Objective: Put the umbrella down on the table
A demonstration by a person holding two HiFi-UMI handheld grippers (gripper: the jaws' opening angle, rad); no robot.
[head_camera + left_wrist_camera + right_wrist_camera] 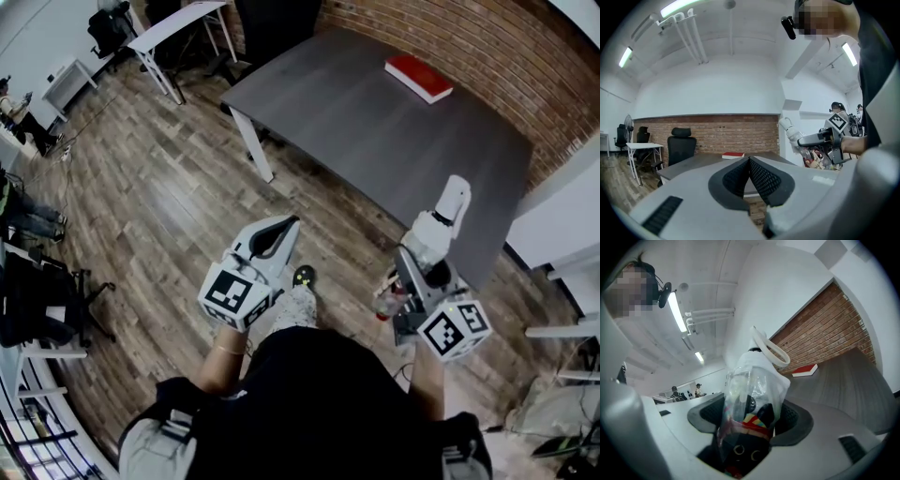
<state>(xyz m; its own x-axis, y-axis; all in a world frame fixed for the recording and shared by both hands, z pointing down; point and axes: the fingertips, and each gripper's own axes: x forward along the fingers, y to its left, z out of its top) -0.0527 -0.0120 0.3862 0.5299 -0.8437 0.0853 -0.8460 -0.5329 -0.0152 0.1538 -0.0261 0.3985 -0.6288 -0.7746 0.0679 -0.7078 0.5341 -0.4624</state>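
The folded umbrella (pixel 754 394) sits in a clear plastic sleeve, with a white handle (pixel 442 217) ending in a white loop (pixel 771 350). My right gripper (pixel 410 264) is shut on the umbrella's body and holds it in the air near the front edge of the dark grey table (pixel 375 122), handle pointing toward the table. In the left gripper view the umbrella's white handle (pixel 790 129) shows at the right. My left gripper (pixel 279 232) hangs over the wooden floor left of it, its black pads (pixel 761 180) pressed together with nothing between them.
A red book (pixel 418 77) lies at the table's far side by the brick wall. A white desk (pixel 178 23) and black office chairs (pixel 680 143) stand at the back left. A white cabinet (pixel 562 216) flanks the table's right end. My shoe (pixel 303 276) shows below.
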